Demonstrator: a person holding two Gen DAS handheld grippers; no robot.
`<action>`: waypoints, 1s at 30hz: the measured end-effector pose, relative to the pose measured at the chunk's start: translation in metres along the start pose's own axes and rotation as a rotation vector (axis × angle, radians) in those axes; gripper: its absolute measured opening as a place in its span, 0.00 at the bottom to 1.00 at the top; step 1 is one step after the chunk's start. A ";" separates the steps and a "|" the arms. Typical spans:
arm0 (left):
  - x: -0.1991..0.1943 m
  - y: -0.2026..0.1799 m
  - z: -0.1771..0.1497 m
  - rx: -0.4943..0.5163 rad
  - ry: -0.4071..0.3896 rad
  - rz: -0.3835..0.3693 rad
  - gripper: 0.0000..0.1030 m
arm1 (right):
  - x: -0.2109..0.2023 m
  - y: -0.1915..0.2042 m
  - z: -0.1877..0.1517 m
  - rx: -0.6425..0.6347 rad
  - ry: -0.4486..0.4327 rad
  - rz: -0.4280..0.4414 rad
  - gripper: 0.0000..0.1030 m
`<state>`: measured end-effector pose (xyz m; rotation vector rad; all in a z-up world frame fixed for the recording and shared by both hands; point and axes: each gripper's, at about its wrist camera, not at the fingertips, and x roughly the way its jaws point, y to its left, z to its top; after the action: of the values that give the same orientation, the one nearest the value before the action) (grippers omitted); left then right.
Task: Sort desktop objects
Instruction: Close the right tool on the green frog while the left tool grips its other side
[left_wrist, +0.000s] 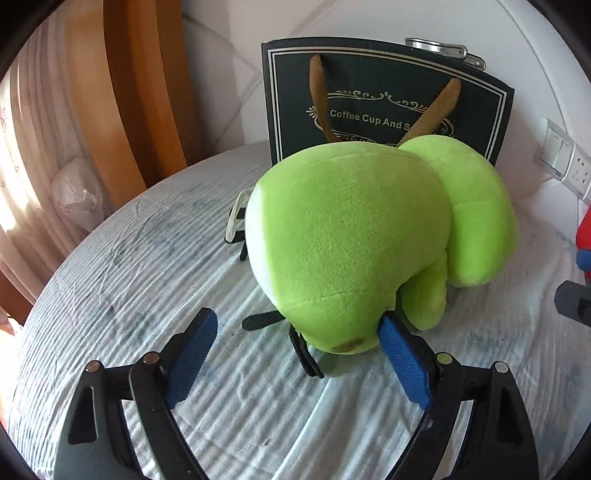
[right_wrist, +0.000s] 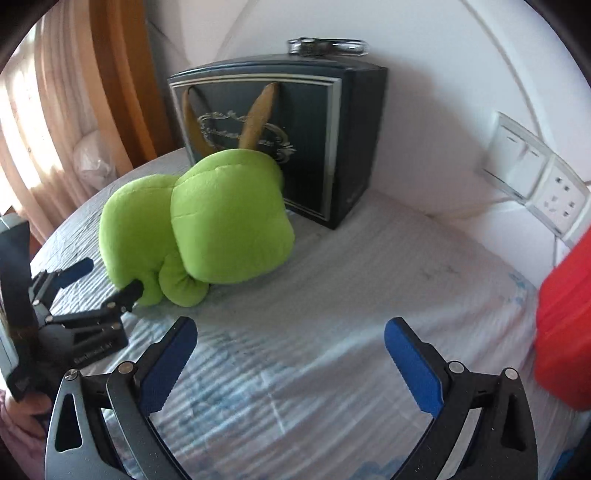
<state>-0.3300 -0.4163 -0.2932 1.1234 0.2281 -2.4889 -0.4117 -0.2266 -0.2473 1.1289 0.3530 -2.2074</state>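
Observation:
A bright green plush toy (left_wrist: 351, 240) lies on the white striped cloth (left_wrist: 147, 258) in front of a dark gift bag (left_wrist: 388, 99) with brown handles. My left gripper (left_wrist: 299, 339) is open just in front of the plush, its right-hand pad (left_wrist: 402, 362) close against the toy's lower edge. Thin black pieces (left_wrist: 306, 354) stick out from under the plush; I cannot tell what they are. In the right wrist view my right gripper (right_wrist: 291, 343) is open over bare cloth, to the right of the plush (right_wrist: 207, 221), with the left gripper (right_wrist: 107, 278) at its left.
The gift bag (right_wrist: 295, 147) stands at the back by the white wall, with a metal object (right_wrist: 328, 46) behind its top. A red object (right_wrist: 565, 325) is at the right edge. Wall switches and a socket (right_wrist: 546, 184) sit at right. Curtains and a wooden frame (left_wrist: 140, 92) stand at left.

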 end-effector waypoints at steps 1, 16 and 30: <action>0.001 0.002 0.001 0.005 0.008 -0.025 0.87 | 0.006 0.005 0.003 -0.007 0.002 0.020 1.00; 0.022 -0.020 0.018 0.058 0.035 -0.006 0.87 | 0.056 0.027 0.029 -0.120 0.059 0.023 1.00; 0.048 -0.008 0.035 0.024 0.034 -0.042 0.80 | 0.086 0.001 0.034 0.011 0.033 0.181 1.00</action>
<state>-0.3858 -0.4334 -0.3064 1.1825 0.2344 -2.5169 -0.4701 -0.2792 -0.2957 1.1569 0.2425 -2.0371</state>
